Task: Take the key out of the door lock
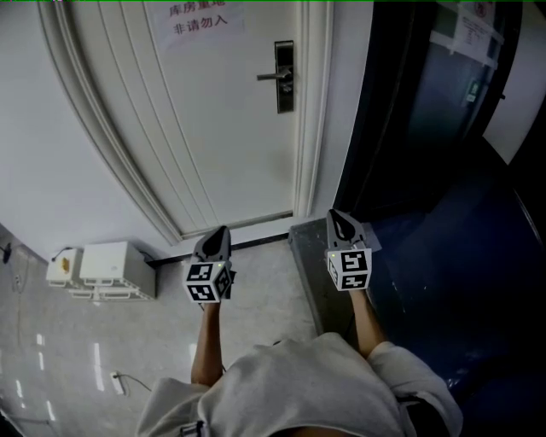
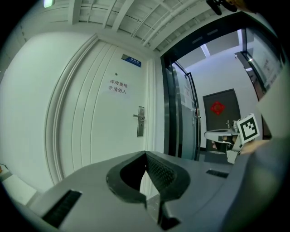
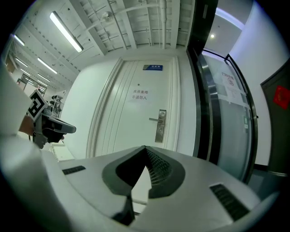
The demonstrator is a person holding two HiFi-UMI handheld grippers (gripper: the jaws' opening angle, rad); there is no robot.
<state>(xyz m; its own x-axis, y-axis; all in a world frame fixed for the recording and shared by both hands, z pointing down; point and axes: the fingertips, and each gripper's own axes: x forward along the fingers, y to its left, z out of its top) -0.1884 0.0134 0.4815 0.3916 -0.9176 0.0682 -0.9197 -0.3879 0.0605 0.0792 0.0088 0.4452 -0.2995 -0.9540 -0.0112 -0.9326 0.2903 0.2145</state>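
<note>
A white door [image 1: 213, 111] stands ahead with a metal lock plate and lever handle [image 1: 284, 76] on its right side; the same lock plate [image 2: 141, 121] shows in the left gripper view and again as a lock plate [image 3: 160, 125] in the right gripper view. The key is too small to make out. My left gripper [image 1: 221, 231] and right gripper [image 1: 334, 217] are both held low, well short of the door. Both have their jaw tips together with nothing between them.
A paper notice [image 1: 198, 21] with red print hangs on the door. White boxes [image 1: 102, 269] sit on the floor at the left wall. A dark glass door [image 1: 444, 111] stands to the right, beside a dark doormat [image 1: 328, 273].
</note>
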